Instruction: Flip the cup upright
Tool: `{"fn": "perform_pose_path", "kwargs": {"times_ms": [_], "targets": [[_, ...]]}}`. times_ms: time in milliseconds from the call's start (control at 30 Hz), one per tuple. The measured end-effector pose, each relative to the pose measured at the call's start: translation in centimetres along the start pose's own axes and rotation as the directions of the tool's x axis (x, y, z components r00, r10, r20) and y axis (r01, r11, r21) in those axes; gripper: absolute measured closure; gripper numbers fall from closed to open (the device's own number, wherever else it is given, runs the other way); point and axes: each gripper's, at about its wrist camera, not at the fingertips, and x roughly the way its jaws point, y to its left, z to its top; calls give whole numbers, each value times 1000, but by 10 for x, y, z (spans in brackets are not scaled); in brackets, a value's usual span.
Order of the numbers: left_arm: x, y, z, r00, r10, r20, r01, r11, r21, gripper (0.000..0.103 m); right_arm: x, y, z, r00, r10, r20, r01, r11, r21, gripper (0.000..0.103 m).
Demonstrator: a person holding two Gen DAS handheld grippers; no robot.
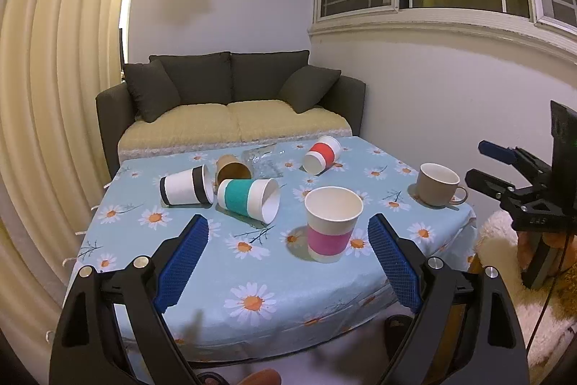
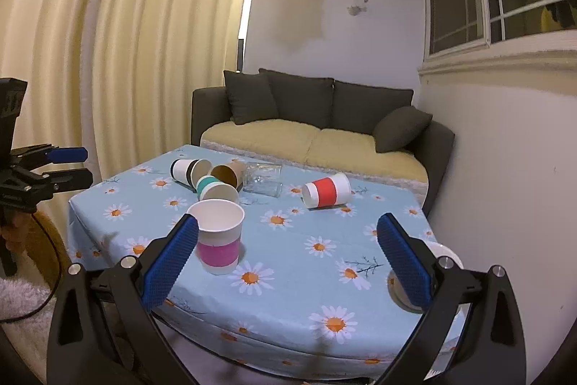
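I am holding both the left tongs (image 1: pixel 288 240) and the right tongs (image 2: pixel 288 248) wide open and empty above the counter (image 1: pixel 252 276). The teal cup (image 1: pixel 249 199) is lying on its side, centre frame, touching the black-banded cup (image 1: pixel 185 189). Reaching in, I am risking knocking over the upright pink cup (image 1: pixel 331 224).

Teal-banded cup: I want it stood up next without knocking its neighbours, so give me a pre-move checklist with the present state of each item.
1. Left claw open, empty: ok.
2. Right claw open, empty: ok.
3. Teal-banded cup on its side, mouth toward the camera: ok, still to flip.
4. Space around it: not ok; black-banded cup and brown cup lie close behind.
5. Pink-banded cup upright, apart from the teal one: ok.
6. Teal cup touching the brown cup: cannot tell.
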Motion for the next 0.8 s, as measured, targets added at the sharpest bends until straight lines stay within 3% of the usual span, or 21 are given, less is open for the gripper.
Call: {"fn": "perform_pose_path", "kwargs": {"times_ms": [800], "targets": [[3,-5,-2,1000,-2,-10,2,1000,2,15,8,0,0,999,11,-31,-10,1000,26,5]]}}
